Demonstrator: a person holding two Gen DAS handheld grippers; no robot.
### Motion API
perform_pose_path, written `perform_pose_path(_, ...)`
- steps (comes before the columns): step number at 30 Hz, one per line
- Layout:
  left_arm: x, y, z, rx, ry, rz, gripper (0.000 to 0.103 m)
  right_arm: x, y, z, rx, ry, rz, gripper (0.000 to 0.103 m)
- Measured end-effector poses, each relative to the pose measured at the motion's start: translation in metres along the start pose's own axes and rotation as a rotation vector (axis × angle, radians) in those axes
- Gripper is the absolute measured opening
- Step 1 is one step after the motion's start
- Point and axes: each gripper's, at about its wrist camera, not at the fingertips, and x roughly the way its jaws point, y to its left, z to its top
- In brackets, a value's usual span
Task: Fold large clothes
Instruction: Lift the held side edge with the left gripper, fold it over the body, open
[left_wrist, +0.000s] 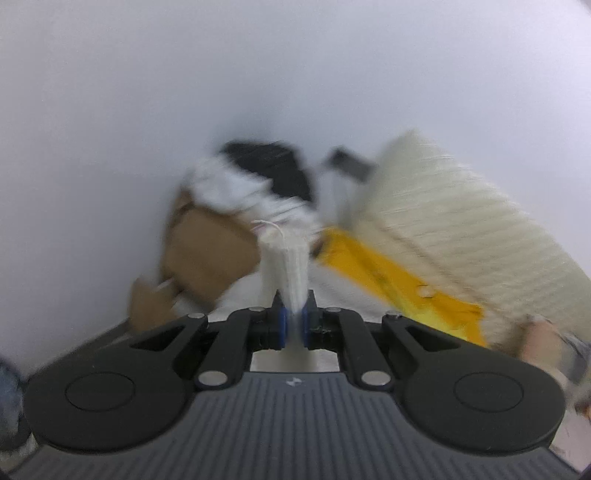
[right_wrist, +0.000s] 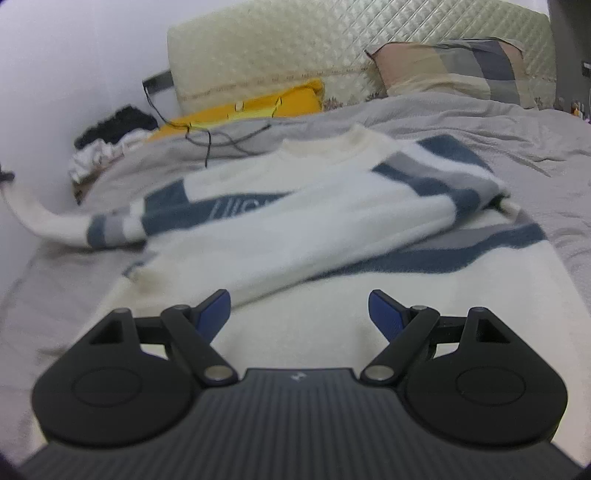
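Observation:
A white sweater (right_wrist: 295, 221) with blue and grey stripes lies on the grey bed sheet (right_wrist: 498, 122). One sleeve lies folded across its body. The other sleeve (right_wrist: 48, 218) stretches up and off to the left. My left gripper (left_wrist: 294, 325) is shut on that sleeve's white ribbed cuff (left_wrist: 286, 266) and holds it in the air; the view is blurred. My right gripper (right_wrist: 299, 314) is open and empty, low over the sweater's near hem.
A cream quilted headboard (right_wrist: 332, 48) and a plaid pillow (right_wrist: 454, 66) stand at the back. A yellow cloth (right_wrist: 258, 107), black cables (right_wrist: 221, 140) and a pile of black and white clothes (right_wrist: 107, 136) lie at the back left. A cardboard box (left_wrist: 207, 254) sits by the white wall.

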Motion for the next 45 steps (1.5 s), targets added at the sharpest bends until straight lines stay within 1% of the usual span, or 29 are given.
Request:
perform_pose_path(2,-0.014,-0.037,0.01,0.061,-0.015,-0.046,0.009,-0.01,-0.003,0.001,-0.003,-0.016,-0.004,0.083)
perform_pose_path(5,-0.041,-0.1,0.019,0.124,-0.045,-0.143,0.009,-0.026,-0.01,0.003,-0.006,-0.042,-0.006,0.083)
perform_pose_path(9,-0.072,-0.183,0.014,0.224,-0.061,-0.259,0.009,-0.05,-0.02,0.008,0.012,-0.098,-0.002,0.083)
perform_pose_path(11,-0.088,-0.225,0.005,0.255,-0.054,-0.333,0.009,-0.063,-0.026,0.01,0.025,-0.122,-0.004,0.083)
perform_pose_path(12,-0.094,-0.241,0.0,0.264,-0.052,-0.356,0.009,-0.07,-0.031,0.011,0.052,-0.124,-0.008,0.083)
perform_pose_path(14,-0.107,-0.281,-0.015,0.287,-0.042,-0.41,0.009,-0.082,-0.042,0.01,0.116,-0.136,0.008,0.083)
perform_pose_path(16,-0.117,-0.315,-0.031,0.308,-0.035,-0.441,0.009,-0.092,-0.052,0.01,0.148,-0.143,0.019,0.083)
perform_pose_path(20,-0.137,-0.383,-0.074,0.32,0.003,-0.517,0.009,-0.11,-0.072,0.01,0.206,-0.168,-0.01,0.083)
perform_pose_path(21,-0.142,-0.402,-0.089,0.329,0.015,-0.538,0.009,-0.113,-0.079,0.01,0.228,-0.167,-0.017,0.083)
perform_pose_path(24,-0.149,-0.442,-0.132,0.36,0.057,-0.575,0.009,-0.123,-0.098,0.01,0.292,-0.171,-0.031,0.083)
perform_pose_path(26,-0.151,-0.467,-0.169,0.382,0.102,-0.59,0.009,-0.128,-0.111,0.009,0.331,-0.179,-0.035,0.083)
perform_pose_path(29,-0.155,-0.497,-0.228,0.423,0.171,-0.599,0.009,-0.134,-0.129,0.008,0.384,-0.191,-0.037,0.083)
perform_pose_path(32,-0.153,-0.515,-0.288,0.452,0.25,-0.62,0.009,-0.14,-0.148,0.007,0.429,-0.211,-0.042,0.083)
perform_pose_path(34,-0.153,-0.517,-0.332,0.447,0.307,-0.634,0.009,-0.143,-0.161,0.006,0.457,-0.215,-0.045,0.084)
perform_pose_path(35,-0.15,-0.516,-0.35,0.438,0.329,-0.643,0.009,-0.146,-0.169,0.005,0.476,-0.216,-0.032,0.084)
perform_pose_path(37,-0.141,-0.514,-0.378,0.431,0.379,-0.651,0.009,-0.152,-0.179,0.004,0.511,-0.232,-0.003,0.084)
perform_pose_path(38,-0.139,-0.515,-0.394,0.436,0.407,-0.643,0.01,-0.156,-0.184,0.004,0.528,-0.247,0.008,0.084)
perform_pose_path(41,-0.14,-0.51,-0.427,0.45,0.462,-0.627,0.01,-0.157,-0.196,0.003,0.54,-0.254,0.012,0.084)
perform_pose_path(43,-0.137,-0.506,-0.436,0.452,0.488,-0.619,0.013,-0.151,-0.202,0.001,0.543,-0.226,0.02,0.084)
perform_pose_path(45,-0.137,-0.499,-0.436,0.44,0.541,-0.624,0.03,-0.145,-0.209,-0.001,0.555,-0.195,0.029,0.084)
